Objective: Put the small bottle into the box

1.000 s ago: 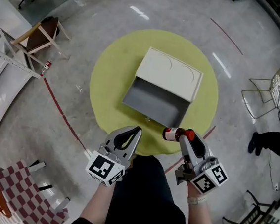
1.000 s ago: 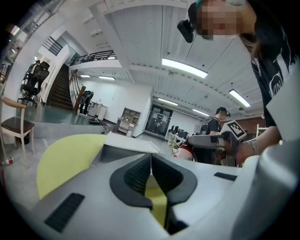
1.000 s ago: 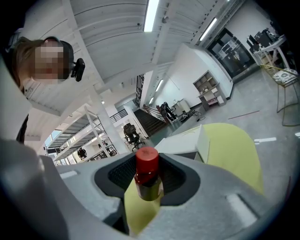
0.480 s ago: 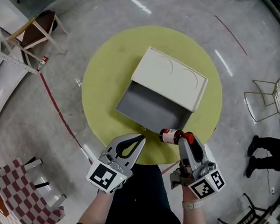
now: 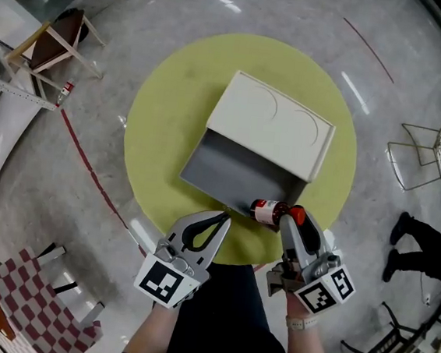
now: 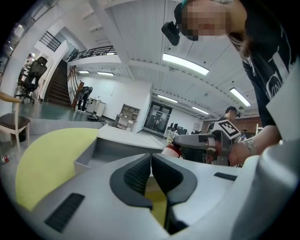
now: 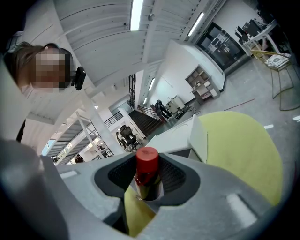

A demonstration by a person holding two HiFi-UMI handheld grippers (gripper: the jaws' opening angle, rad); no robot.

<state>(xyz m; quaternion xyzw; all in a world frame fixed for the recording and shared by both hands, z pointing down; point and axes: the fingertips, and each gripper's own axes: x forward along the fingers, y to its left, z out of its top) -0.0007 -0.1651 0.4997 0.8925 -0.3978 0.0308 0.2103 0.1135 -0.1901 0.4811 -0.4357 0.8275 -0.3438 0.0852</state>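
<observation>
Small bottle [image 5: 265, 212] clamped at neck by right gripper [image 5: 292, 221]; body jutting left over box [image 5: 233, 165] rim just ahead, likely for drop; left gripper [image 5: 214, 222] closed, empty, idle.

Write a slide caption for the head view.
Right gripper holds the small bottle at the near edge of the box.

Open-plan office or lab hall
Polished concrete floor [image 5: 417, 98]; at the left gripper view's upper left, a staircase [image 6: 58, 86], an office chair [image 6: 29, 77] and strip lights [image 6: 185, 64] overhead.

One bottle [image 5: 267, 212], one box [image 5: 269, 126] (lid open).
</observation>
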